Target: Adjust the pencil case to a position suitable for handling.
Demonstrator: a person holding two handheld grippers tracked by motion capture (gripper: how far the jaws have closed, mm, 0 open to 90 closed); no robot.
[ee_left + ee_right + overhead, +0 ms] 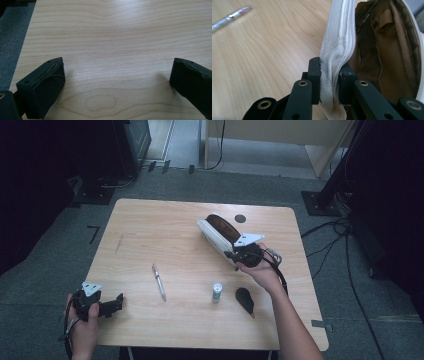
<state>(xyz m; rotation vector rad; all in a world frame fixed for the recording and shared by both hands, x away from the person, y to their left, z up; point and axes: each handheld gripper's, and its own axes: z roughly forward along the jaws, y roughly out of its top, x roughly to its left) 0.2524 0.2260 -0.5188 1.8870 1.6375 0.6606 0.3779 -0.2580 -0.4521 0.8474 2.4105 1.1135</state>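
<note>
A white zip pouch (216,234) with a brown lining lies open on the wooden table (160,227), right of the middle. My right gripper (234,255) is at its near end. In the right gripper view my right gripper (330,82) is shut on the pouch's white side wall (337,40), one pad outside and one inside against the lining. My left gripper (116,303) rests at the table's near left corner. Its jaws stand wide open over bare wood in the left gripper view (117,82), with nothing between them.
A pen (159,281) lies in the middle of the table and shows far off as the pen (230,17). A small white bottle (217,292) stands near the front, with a dark flat object (244,299) to its right. A dark round spot (240,218) marks the table behind the pouch.
</note>
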